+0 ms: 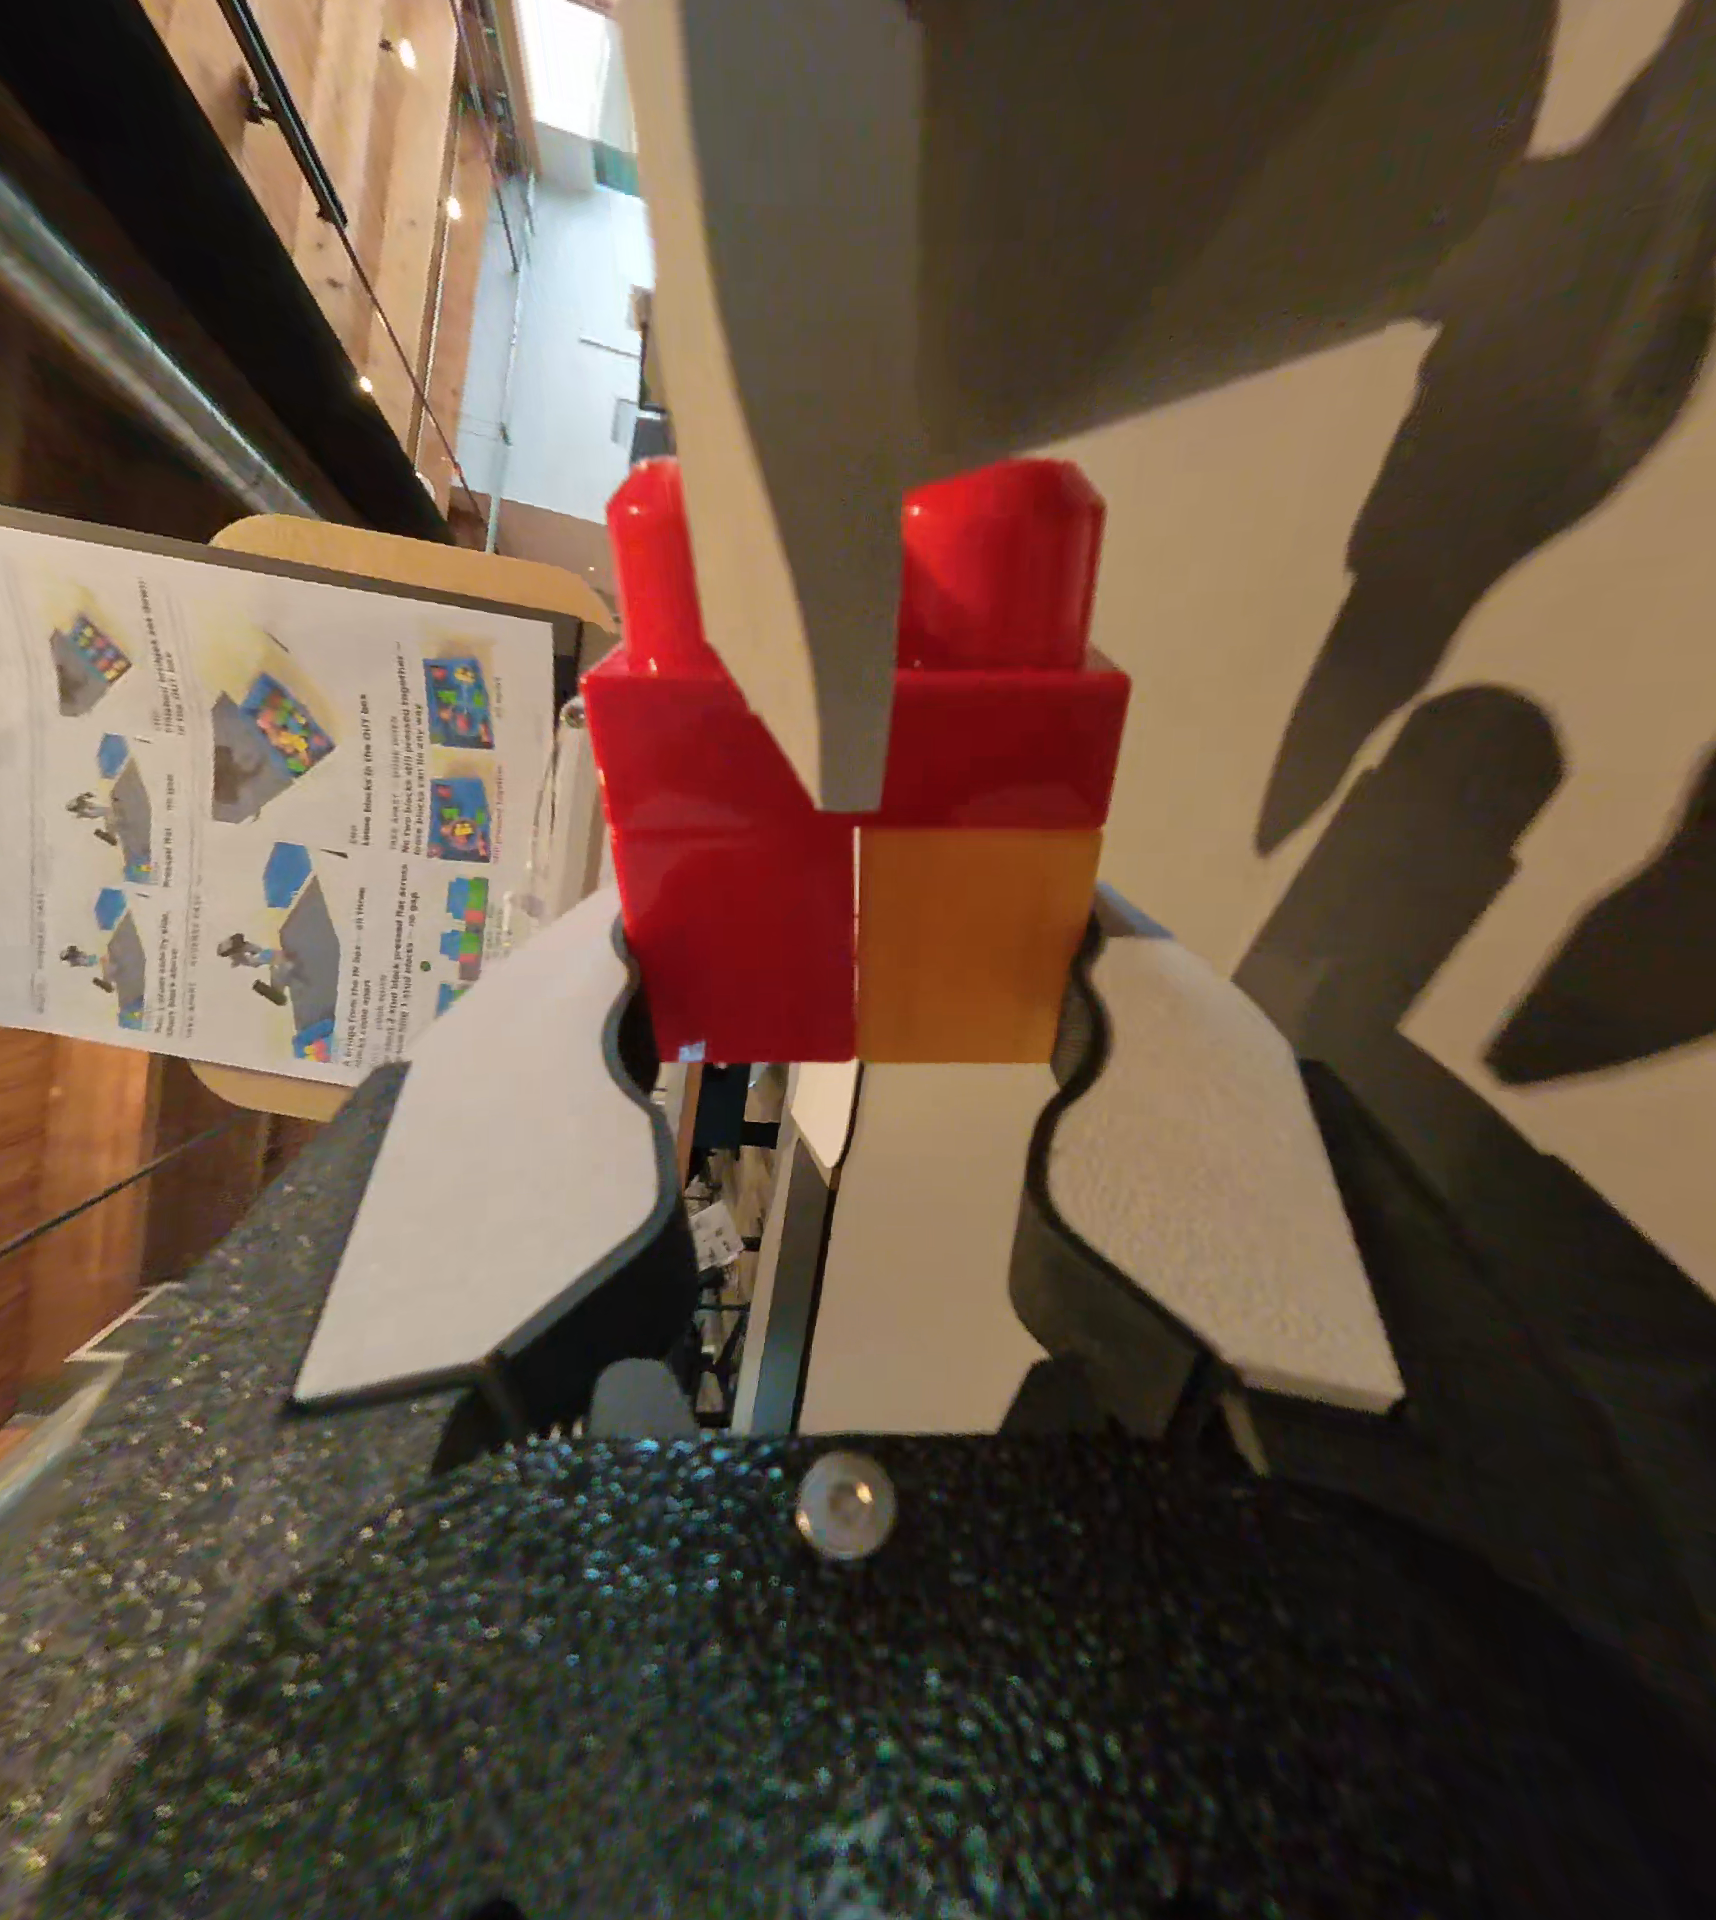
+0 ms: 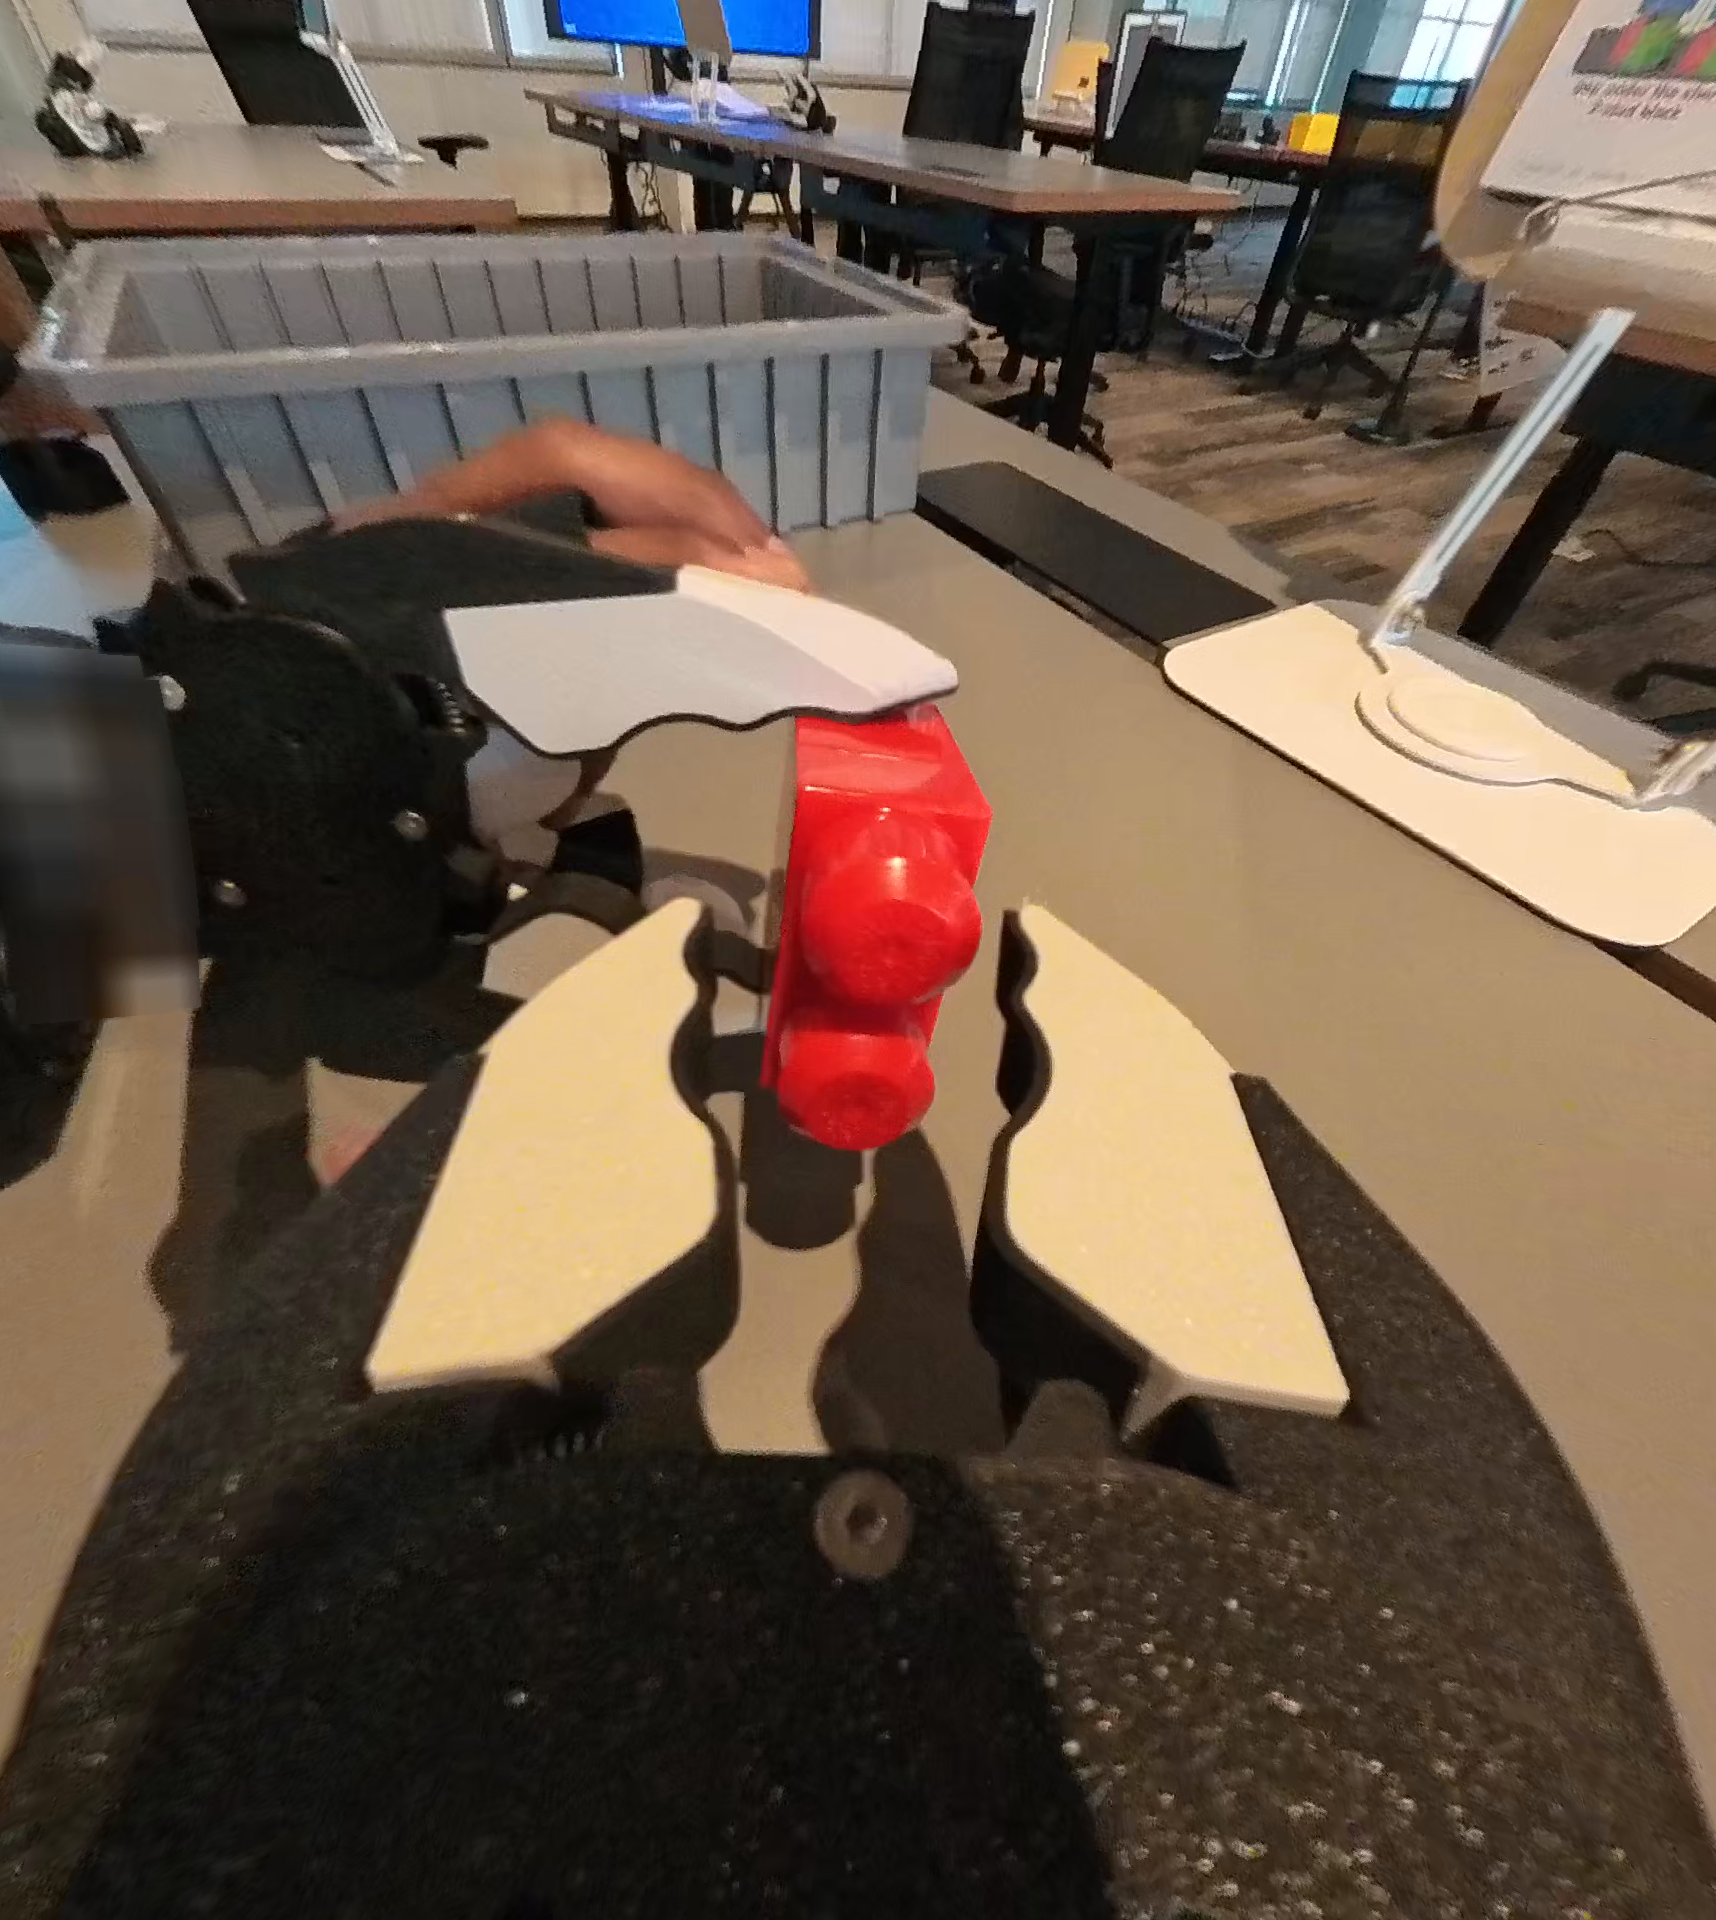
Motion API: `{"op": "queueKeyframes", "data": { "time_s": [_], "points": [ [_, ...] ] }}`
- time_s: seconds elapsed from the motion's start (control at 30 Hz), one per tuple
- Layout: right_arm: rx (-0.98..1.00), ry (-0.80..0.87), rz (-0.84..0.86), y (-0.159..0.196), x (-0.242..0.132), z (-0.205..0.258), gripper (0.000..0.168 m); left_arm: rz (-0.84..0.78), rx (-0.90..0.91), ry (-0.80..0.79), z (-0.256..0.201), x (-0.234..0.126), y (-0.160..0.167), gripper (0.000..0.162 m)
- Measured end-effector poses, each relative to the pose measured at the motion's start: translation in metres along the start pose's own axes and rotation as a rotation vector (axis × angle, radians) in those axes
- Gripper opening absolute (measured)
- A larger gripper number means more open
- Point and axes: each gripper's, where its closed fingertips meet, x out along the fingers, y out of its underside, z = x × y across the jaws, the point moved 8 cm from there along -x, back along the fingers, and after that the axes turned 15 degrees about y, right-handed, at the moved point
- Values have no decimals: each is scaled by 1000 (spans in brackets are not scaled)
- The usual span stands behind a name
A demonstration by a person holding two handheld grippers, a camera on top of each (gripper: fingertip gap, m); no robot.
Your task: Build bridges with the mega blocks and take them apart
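My left gripper (image 1: 854, 977) is shut on a small bridge held in the air. Its fingers clamp a red lower block (image 1: 750, 935) and an orange lower block (image 1: 968, 945) side by side. A red two-stud block (image 1: 999, 748) spans their tops. In the right wrist view that red top block (image 2: 875, 883) points its studs at the camera. My right gripper (image 2: 859, 935) is open, one finger on each side of the block with gaps showing. One of its fingers (image 1: 849, 727) crosses the front of the block between the studs. The left gripper (image 2: 334, 790) shows at left under a hand (image 2: 646, 499).
A grey ribbed bin (image 2: 480, 343) stands at the back of the grey table (image 2: 1249, 987). A white stand base (image 2: 1456, 769) sits at the right, with a black strip (image 2: 1093, 551) beyond it. An instruction sheet (image 1: 210, 779) hangs at the left. Spacing between my two grippers at the tips: around 4 cm.
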Motion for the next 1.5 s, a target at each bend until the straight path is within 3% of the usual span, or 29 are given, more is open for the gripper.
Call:
{"op": "queueKeyframes", "data": {
  "time_s": [0.13, 0.47, 0.83, 1.33, 1.5],
  "points": [
    [-59, 55, 60, 3, 4, 4, 41, -29, -18, 67, -6, 1, -1, 75],
    [-53, 74, 189, 6, 5, 4, 39, -48, -54, 130, -13, 6, -2, 75],
    [-41, 67, 196, 1, 1, 5, 37, -116, -85, 126, -12, 5, -3, 75],
    [386, -223, 87, 3, -2, -16, 34, -273, -236, 195, -5, -3, -6, 75],
    [60, 21, 144, -3, -3, -1, 35, -136, -205, 194, -7, 5, -5, 75]
  ]
}}
